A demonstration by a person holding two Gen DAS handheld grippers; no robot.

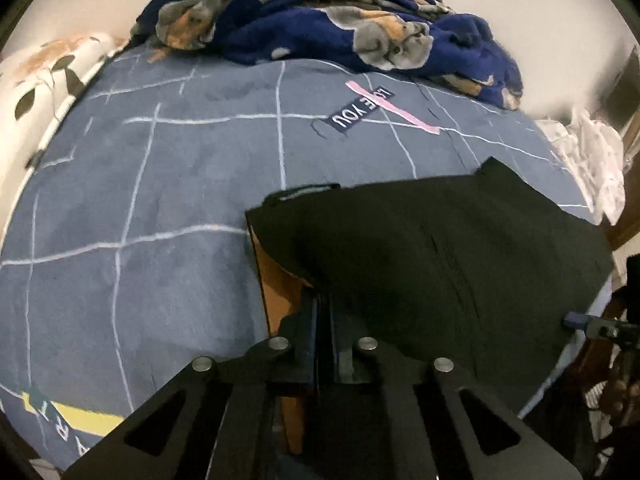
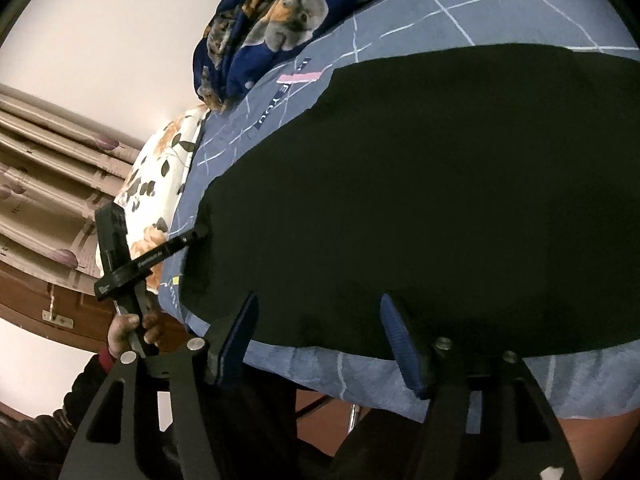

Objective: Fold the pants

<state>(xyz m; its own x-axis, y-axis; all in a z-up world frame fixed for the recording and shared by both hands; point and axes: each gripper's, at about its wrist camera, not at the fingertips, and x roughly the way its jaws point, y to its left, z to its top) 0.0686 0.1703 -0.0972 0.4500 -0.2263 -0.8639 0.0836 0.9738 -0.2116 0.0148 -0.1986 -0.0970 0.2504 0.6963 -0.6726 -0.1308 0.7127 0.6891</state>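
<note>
Black fabric pants show almost no seams or creases in either view; the cloth reads as one dark mass, and leg versus waist cannot be told apart. Their near right part is cut off by the frame edge in the right wrist view. They lie spread on the blue-grey bedspread with white grid lines, towards its near right side, one edge lifted.

Left gripper: fingers pressed together, pinching the pants' near edge.

Right gripper: blue-padded fingers wide apart, holding nothing, poised at the pants' near edge.

Far side: crumpled navy fleece blanket with dog print; floral white pillow far left.
</note>
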